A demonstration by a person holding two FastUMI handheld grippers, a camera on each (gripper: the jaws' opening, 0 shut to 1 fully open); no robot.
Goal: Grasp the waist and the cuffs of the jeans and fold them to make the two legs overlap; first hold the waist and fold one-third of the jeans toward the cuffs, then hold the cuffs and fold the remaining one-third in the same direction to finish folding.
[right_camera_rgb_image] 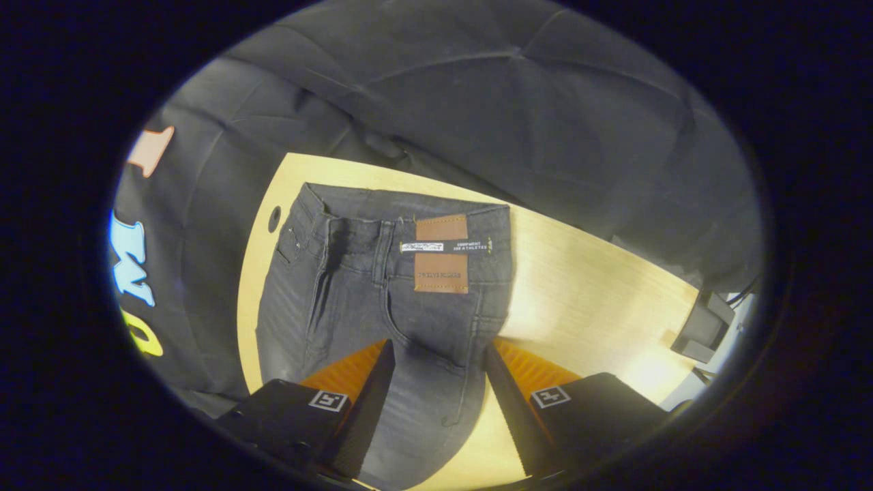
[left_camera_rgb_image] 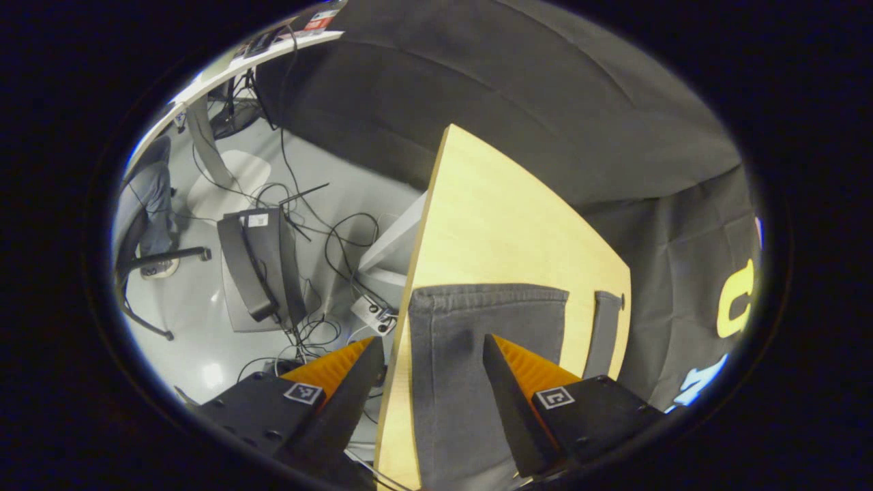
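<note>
Lying flat on the pale wooden tabletop (right_camera_rgb_image: 586,286), the dark grey jeans (right_camera_rgb_image: 382,286) are spread lengthwise, not yet folded.

Right gripper view: waist end at the far side, a brown leather patch (right_camera_rgb_image: 442,254) on the waistband, a pocket with a rivet at the left. A round hole (right_camera_rgb_image: 274,219) in the tabletop sits just left of the waist corner. The seat and upper legs run toward the near edge. Right tongs (right_camera_rgb_image: 436,382) hover above the denim below the patch, wide open, both fingers apart from the cloth with fabric visible between them; nothing held. Black booth cloth (right_camera_rgb_image: 477,102) hangs behind the tabletop. A dark block-like object (right_camera_rgb_image: 702,327) sits off the far right corner.

Left gripper view: the cuff end. One leg cuff (left_camera_rgb_image: 487,320) lies flat with its hem toward the far side; the second cuff (left_camera_rgb_image: 605,327) shows as a narrow strip to the right, a bare gap of tabletop between them. Left tongs (left_camera_rgb_image: 433,382) are wide open over the nearer cuff, one finger past the tabletop's left edge above the floor, the other above the denim; nothing gripped. Whether the finger touches cloth I cannot tell.

Left of the tabletop, on the grey floor (left_camera_rgb_image: 204,341): loose cables (left_camera_rgb_image: 341,239), a power strip (left_camera_rgb_image: 374,314), a dark chair back (left_camera_rgb_image: 256,266), and a seated person's leg (left_camera_rgb_image: 153,204) at the far left.
</note>
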